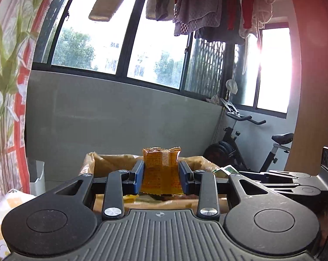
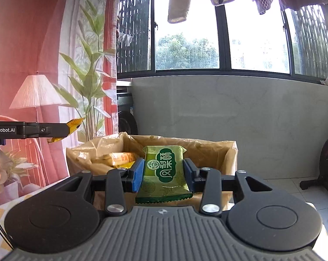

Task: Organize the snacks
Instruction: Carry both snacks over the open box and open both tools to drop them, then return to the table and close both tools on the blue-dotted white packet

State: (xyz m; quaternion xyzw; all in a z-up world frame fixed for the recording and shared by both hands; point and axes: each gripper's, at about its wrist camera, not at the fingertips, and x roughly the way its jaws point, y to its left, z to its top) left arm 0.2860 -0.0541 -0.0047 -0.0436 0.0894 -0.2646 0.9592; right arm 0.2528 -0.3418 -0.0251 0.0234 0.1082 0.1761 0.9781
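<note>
The left tongs pinch an orange snack packet, the right tongs a green snack packet, both held above the bag-lined box. I judge the 2 packets light, crinkly and slippery with crushable contents; a gentle mid-body grip across the width suits best.

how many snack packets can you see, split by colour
orange packet, held in the left gripper: 1
green packet, held in the right gripper: 1
yellow-orange packets visible in the lined box: at least 1, exact count unclear
total: at least 3
</note>
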